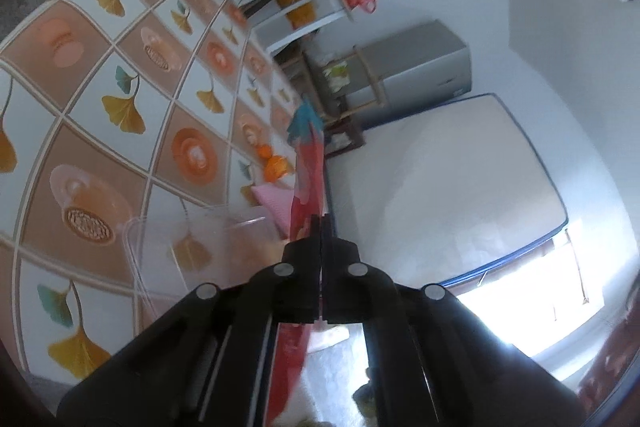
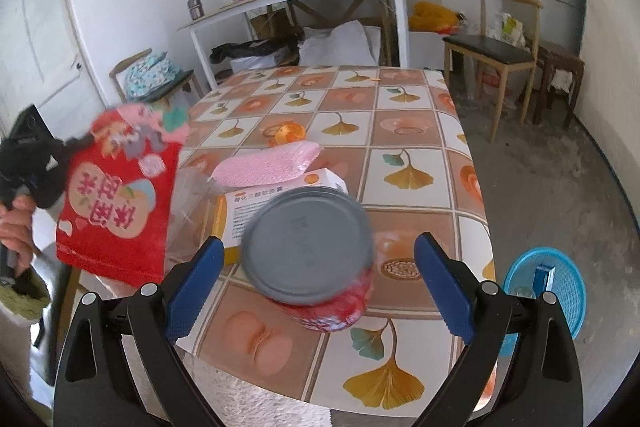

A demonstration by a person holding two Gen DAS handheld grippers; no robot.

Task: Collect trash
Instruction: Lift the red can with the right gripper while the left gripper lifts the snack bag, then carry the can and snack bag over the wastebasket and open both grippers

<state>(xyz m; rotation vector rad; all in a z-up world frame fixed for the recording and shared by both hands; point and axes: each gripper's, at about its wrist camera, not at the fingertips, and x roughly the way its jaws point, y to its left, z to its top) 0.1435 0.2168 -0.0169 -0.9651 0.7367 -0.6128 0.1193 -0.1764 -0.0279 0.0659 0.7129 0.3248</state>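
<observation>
1. The left tool is clenched on a red snack bag, held up off the bench's left edge.
2. The right tool is released, its blue pads either side of a red can near the bench's near edge.
3. A blue basket sits on the floor, right.

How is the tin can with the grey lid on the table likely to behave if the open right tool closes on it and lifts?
The can looks rigid, so it should hold shape. Its round wall may slip or roll if it tips. It stands near the table edge, so a nudge might drop it.

Red snack bag — lifted, upside down; can tilted on table.
</observation>
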